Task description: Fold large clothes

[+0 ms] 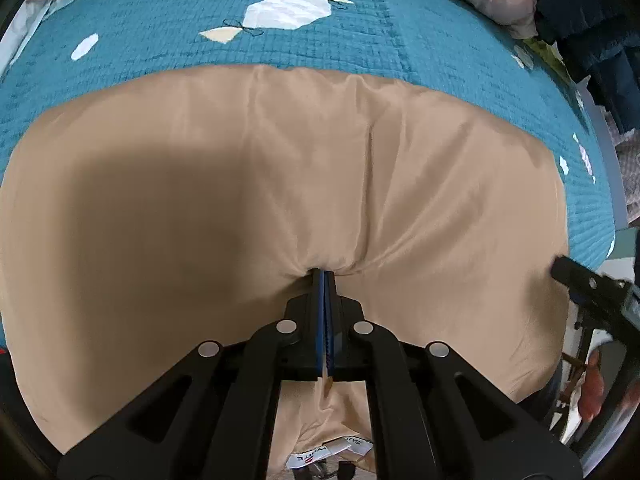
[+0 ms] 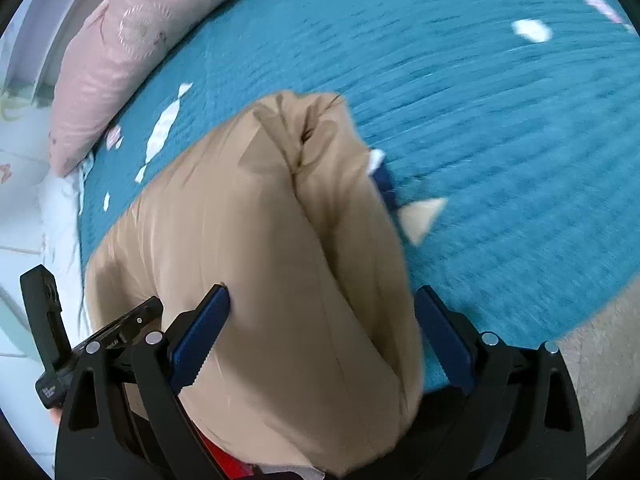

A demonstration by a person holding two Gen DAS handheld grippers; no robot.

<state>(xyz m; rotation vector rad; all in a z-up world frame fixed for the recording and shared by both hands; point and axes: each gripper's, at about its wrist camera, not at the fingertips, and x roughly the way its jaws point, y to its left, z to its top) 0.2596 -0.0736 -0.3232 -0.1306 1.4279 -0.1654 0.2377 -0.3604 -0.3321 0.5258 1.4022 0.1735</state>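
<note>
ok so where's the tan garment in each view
left wrist: tan garment fills the middle, spread on the teal quilt, edge pinched in the left tongs.
right wrist: bunched at centre between the open right tongs.
shared landmark: the teal quilt.

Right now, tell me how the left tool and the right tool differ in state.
The left tool is shut, its blue pads pinching a fold of the tan garment; the right tool is open, its pads apart on either side of a bunched roll of that garment. The left faces a broad spread of fabric, the right a narrow bundle. Both are over the teal quilt.
</note>
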